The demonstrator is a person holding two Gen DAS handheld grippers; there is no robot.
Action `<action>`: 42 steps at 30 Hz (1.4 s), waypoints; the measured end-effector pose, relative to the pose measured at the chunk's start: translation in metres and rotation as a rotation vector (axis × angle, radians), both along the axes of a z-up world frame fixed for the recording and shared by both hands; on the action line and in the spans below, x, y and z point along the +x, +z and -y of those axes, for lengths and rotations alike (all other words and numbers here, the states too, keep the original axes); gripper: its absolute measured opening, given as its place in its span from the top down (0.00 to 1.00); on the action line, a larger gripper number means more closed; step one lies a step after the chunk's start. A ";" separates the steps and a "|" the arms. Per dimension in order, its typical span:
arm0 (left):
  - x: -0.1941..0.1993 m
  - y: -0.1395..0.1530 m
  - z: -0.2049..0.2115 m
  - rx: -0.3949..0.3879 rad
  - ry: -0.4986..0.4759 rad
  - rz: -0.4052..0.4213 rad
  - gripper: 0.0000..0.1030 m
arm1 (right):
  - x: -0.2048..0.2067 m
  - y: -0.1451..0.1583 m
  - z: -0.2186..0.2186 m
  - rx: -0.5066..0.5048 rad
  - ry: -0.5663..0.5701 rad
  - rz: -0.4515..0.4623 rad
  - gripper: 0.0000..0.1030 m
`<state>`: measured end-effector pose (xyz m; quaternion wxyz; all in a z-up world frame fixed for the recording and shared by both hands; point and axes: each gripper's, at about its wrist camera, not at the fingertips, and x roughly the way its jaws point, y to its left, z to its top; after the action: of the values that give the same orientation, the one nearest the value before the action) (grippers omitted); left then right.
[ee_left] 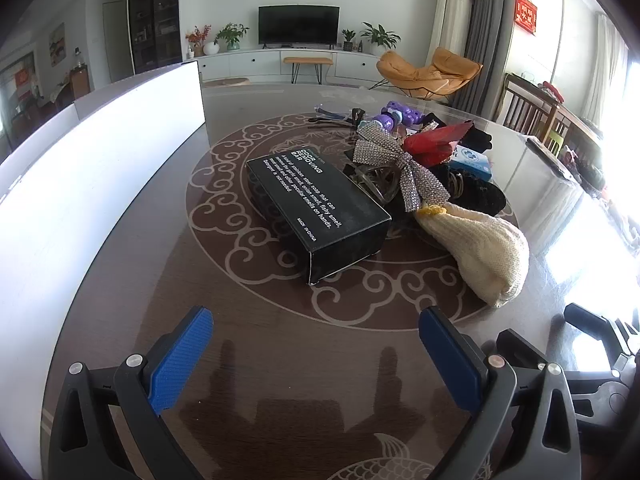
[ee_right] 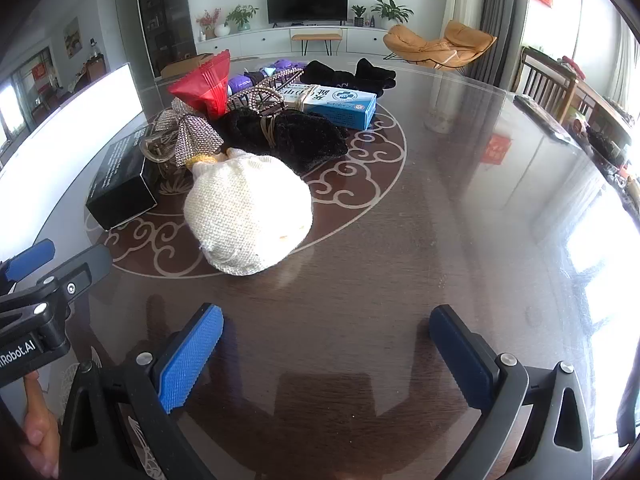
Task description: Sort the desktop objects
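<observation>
- Left wrist view, far left: a long white panel [ee_left: 100,152] stands on edge along the table [ee_left: 168,280], well apart from the pile.
- Next comes the left gripper [ee_left: 316,344], its blue pads spread wide with nothing but bare tabletop between them; it hovers near the table's edge, short of the objects.
- Centre of the patterned ring: a black box [ee_left: 320,216] with white lettering lies flat, separate from the left gripper and just beside the heap.
- Right of the box, a rhinestone bow [ee_left: 400,164] lies on a clear hair claw [ee_left: 376,184], touching a cream knitted pouch [ee_left: 480,256] that sprawls towards the near edge.
- Behind these sit a red piece [ee_left: 432,144], a purple toy [ee_left: 396,116], dark fabric [ee_left: 480,196] and a blue-and-white carton [ee_left: 472,160], all bunched together.
- Right wrist view, left edge: part of the left gripper shows, with a person's hand [ee_right: 38,432] below it.
- Middle: the cream knitted pouch lies nearest, in front of the dark fabric; the blue-and-white carton rests behind, a cord tied around it.
- Bottom: the right gripper [ee_right: 326,344] is also released, jaws fully apart over empty wood, clear of the pouch.
</observation>
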<state>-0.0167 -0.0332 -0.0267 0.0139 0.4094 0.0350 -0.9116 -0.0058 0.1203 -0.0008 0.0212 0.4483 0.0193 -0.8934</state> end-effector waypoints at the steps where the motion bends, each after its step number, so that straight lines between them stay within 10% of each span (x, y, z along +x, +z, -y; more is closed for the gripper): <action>1: 0.000 0.000 0.000 -0.002 0.001 0.001 0.00 | 0.000 0.000 0.001 0.000 0.000 0.000 0.00; 42: -0.001 -0.003 0.002 0.013 -0.003 0.019 0.00 | 0.001 0.000 0.000 -0.003 0.000 -0.001 0.00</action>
<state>-0.0182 -0.0353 -0.0296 0.0100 0.4182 0.0402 -0.9074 -0.0053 0.1201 -0.0010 0.0220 0.4479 0.0178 -0.8937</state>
